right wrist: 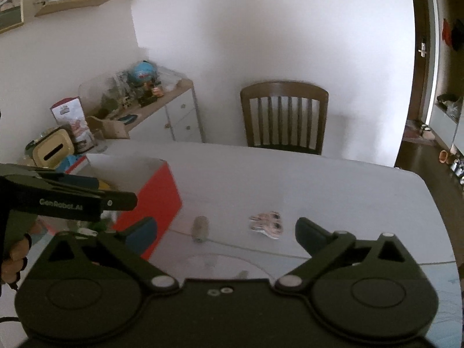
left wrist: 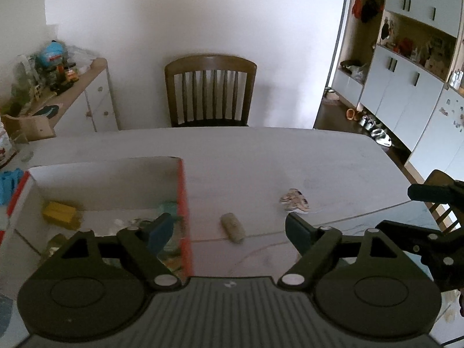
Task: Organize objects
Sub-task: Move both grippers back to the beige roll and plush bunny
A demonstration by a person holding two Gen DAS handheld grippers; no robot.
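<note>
Two things left out on the white table point(left wrist: 319, 156), a tan roll point(left wrist: 233, 228) and a cartoon sticker point(left wrist: 294, 200), right beside the red box point(left wrist: 184, 203), both grippers point(left wrist: 229, 226) point(right wrist: 226, 232) spread wide, holding nothing, likely ready to grab.

A plain white wall point(left wrist: 203, 23) backs a dark wooden slat-back chair point(left wrist: 210, 90) pushed up to the far edge of the pale table point(left wrist: 261, 150). To the left stands a cluttered white sideboard point(right wrist: 179, 116) with a wooden top, below a wall shelf point(right wrist: 72, 4). On the right, tall grey-fronted cabinets point(left wrist: 406, 87) line a dark floor point(left wrist: 333, 116) with shoes along it
</note>
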